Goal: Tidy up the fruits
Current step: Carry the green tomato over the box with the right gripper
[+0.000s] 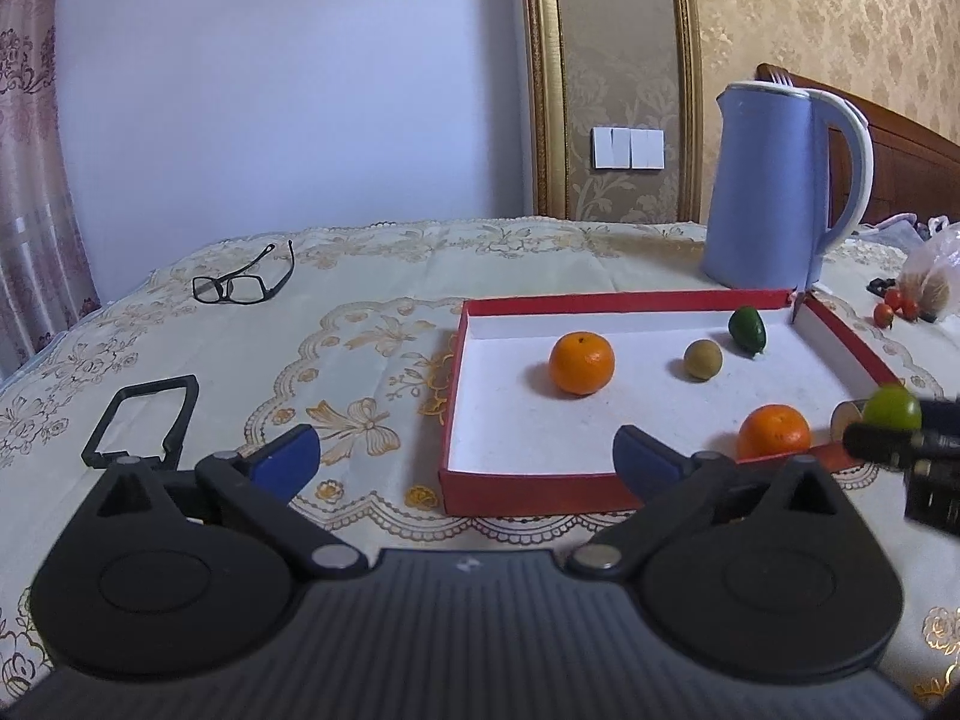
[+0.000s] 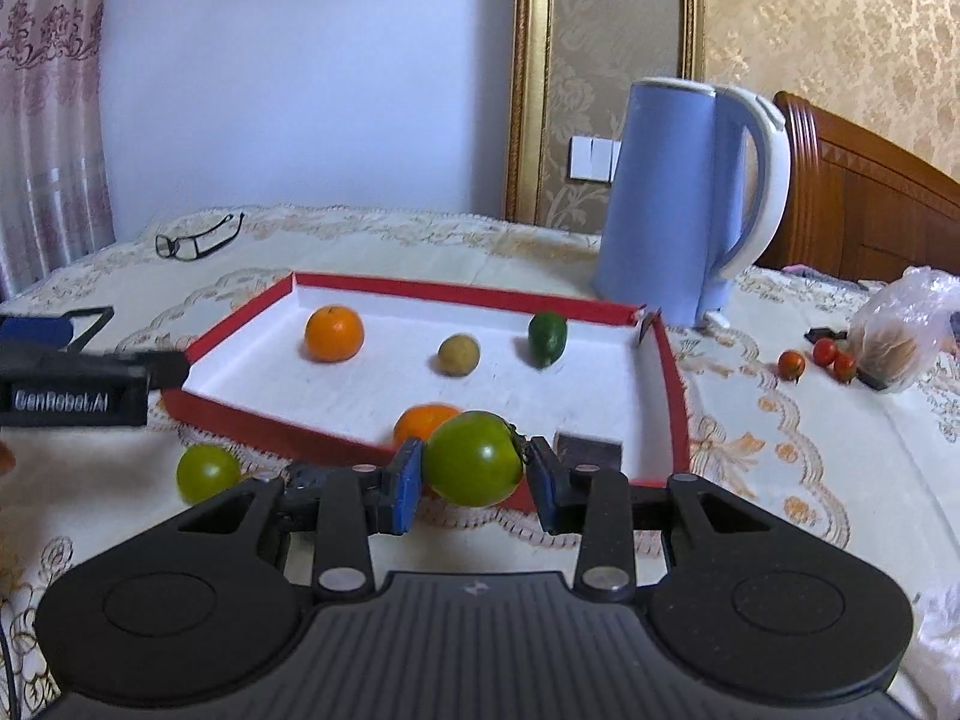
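Now the right gripper (image 2: pixel 471 477) pinched a green fruit (image 2: pixel 473 467) before the tray (image 2: pixel 675 384); the left gripper (image 1: pixel 465 459) gaped empty. Best carried clear over the rim, then lowered gently.

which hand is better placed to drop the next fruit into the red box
Right. The right gripper is already shut on a green fruit, just short of the red box's near rim. The left gripper is wide open and holds nothing.
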`<state>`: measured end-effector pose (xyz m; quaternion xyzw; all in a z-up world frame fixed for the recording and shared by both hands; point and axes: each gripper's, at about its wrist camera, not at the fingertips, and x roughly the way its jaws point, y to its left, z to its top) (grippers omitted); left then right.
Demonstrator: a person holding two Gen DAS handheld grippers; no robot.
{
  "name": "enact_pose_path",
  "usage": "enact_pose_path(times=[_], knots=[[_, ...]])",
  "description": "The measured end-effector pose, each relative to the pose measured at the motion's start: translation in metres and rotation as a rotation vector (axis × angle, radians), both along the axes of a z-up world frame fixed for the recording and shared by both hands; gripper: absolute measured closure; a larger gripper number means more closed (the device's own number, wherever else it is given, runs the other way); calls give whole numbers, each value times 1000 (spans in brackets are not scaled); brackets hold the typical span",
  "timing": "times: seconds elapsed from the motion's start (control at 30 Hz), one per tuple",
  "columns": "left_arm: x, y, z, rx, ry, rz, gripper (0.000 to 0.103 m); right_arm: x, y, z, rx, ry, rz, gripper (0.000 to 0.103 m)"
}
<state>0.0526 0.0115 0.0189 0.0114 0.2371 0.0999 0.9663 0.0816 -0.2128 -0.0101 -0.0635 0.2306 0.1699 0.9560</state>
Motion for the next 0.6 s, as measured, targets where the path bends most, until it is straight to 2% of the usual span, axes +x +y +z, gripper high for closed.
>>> enact_pose_path(times=[0.2, 0.6], knots=[[0, 0, -3, -3, 19, 10, 0, 27, -5, 12, 2, -23, -26, 67], [-1, 4, -7, 0, 46, 19, 0, 96, -9, 8, -1, 42, -88, 66]])
